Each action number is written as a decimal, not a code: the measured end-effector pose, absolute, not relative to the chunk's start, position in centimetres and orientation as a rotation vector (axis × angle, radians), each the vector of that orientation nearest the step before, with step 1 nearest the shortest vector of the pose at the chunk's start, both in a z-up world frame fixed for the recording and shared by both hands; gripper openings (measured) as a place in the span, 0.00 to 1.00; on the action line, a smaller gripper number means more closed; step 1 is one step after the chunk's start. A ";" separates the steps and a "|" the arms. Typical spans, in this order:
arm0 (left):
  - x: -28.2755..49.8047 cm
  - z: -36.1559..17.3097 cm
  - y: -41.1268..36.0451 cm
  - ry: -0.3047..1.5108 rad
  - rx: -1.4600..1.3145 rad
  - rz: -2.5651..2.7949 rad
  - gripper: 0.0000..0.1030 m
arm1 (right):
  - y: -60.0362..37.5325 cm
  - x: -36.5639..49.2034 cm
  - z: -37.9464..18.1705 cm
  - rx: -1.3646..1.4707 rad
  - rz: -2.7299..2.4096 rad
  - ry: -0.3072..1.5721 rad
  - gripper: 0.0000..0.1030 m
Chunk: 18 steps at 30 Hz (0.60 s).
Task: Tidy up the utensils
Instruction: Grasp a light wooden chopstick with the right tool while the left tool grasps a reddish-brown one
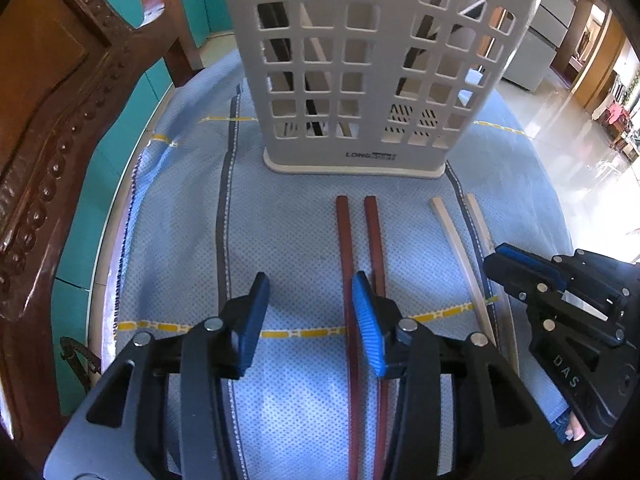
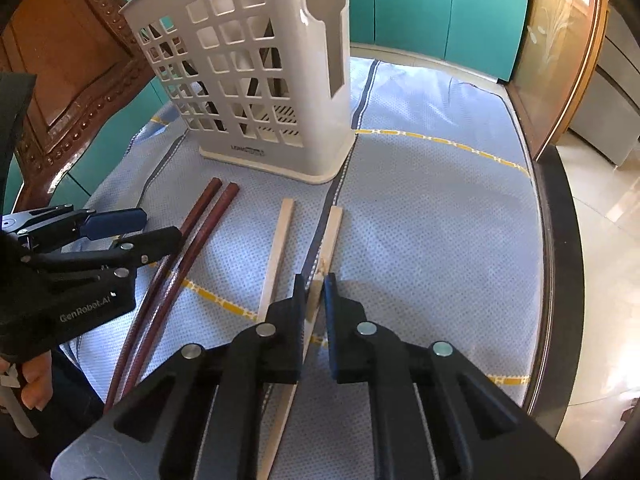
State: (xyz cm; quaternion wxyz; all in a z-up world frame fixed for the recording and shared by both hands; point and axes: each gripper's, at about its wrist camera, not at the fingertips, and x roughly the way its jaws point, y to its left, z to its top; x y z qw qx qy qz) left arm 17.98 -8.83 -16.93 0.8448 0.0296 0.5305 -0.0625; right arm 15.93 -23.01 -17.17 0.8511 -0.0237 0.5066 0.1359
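Left claw (image 1: pixel 310 320): jaws parted about halfway, holding nothing, hovering low over the blue cloth (image 1: pixel 288 240) with the right pad just beside the left dark red chopstick (image 1: pixel 343 248). Right claw (image 2: pixel 312 300): nearly closed, pinched on the right pale wooden chopstick (image 2: pixel 333 232), which lies along the cloth's grey stripe. Remaining stock on the tabletop: second dark red chopstick (image 1: pixel 374 240), second pale wooden chopstick (image 2: pixel 280 240), each beside its partner, all in front of the white slotted utensil holder (image 1: pixel 360 80), which already contains several sticks. Hazards: thin stick gripped near one end, likely to pivot or slip on lifting; left pad descending astride only one red stick, liable to nudge the partner sideways or catch cloth; two claws close together, prone to collide; light holder, apt to tip if struck by a stick's end at insertion.
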 end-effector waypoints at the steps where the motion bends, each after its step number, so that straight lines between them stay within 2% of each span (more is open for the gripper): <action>1: 18.0 -17.1 -9.0 1.122 0.065 -0.133 0.43 | -23.0 16.0 -17.2 -0.050 0.285 1.067 0.10; 5: 18.1 -17.6 -9.4 1.125 0.081 -0.125 0.44 | -23.1 16.1 -17.2 -0.043 0.276 1.068 0.11; 12: 18.0 -17.9 -10.3 1.121 0.089 -0.121 0.46 | -22.5 15.9 -17.1 -0.056 0.278 1.057 0.23; 18: 18.1 -17.6 -9.9 1.111 0.093 -0.119 0.48 | -22.6 16.1 -17.2 -0.097 0.216 1.025 0.24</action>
